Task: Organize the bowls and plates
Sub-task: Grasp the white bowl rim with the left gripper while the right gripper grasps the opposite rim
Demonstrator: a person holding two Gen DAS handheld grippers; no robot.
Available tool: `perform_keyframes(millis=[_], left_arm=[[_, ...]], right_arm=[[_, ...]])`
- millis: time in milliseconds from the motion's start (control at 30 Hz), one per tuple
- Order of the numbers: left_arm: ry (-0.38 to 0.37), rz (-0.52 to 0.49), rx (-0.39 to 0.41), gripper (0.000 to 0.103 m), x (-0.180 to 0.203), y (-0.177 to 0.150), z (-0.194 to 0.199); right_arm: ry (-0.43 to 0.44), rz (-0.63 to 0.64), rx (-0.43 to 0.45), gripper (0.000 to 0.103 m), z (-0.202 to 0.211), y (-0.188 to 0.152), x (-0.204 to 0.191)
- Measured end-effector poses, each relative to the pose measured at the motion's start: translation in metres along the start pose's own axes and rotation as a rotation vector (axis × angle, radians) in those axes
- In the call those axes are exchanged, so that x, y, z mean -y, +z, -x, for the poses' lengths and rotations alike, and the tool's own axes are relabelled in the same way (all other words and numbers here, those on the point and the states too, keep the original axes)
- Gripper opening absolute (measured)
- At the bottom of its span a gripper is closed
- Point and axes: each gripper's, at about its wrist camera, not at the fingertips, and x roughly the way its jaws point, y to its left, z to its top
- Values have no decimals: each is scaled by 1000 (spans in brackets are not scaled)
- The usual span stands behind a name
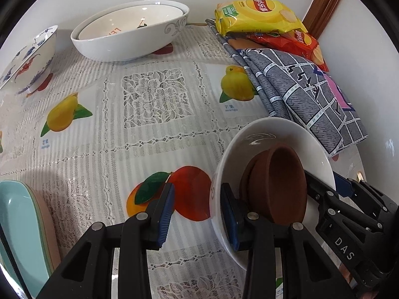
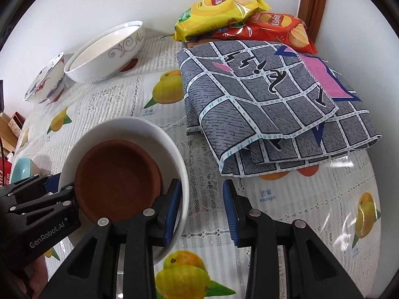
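Observation:
A white bowl [image 1: 279, 134] holding stacked brown clay dishes [image 1: 279, 184] sits between both grippers; it also shows in the right wrist view [image 2: 139, 129] with the brown dishes [image 2: 117, 174]. My left gripper [image 1: 197, 211] is open, straddling the bowl's left rim, one finger inside, one outside. My right gripper [image 2: 202, 211] is open, straddling the bowl's right rim the same way. Nested large white bowls [image 1: 129, 35] stand at the back, also in the right wrist view [image 2: 104, 52]. A blue-and-red patterned bowl [image 1: 32, 57] stands at the far left.
A folded grey checked cloth [image 2: 269, 104] lies right of the bowl, with yellow [image 2: 219, 10] and red [image 2: 276, 27] chip bags behind it. Teal and pink plates [image 1: 20, 219] are stacked at the near left. The fruit-print tablecloth [image 1: 154, 104] covers the table; walls bound it behind.

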Motion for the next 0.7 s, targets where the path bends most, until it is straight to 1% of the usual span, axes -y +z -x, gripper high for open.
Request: perform_keyframes(millis=[233,400,467,600,700], left_arm=[[-17,23,11,33,-2,-2,0],[-44,33,13,25,-3,-4,0],[-59,33,14,22,-2,-4,1],[-52,26,16,20,1,-4,1],[-65,47,0,19,-1,-2,0]], right_arm=[[5,14,18,37,1,-1,-1],[20,-14,27,32,1,-3,-2],[30,-9,22,27,1,-3,-3],[34,-8,21,26,1,-2,-4],[46,-16,12,26,0,-2,-2]])
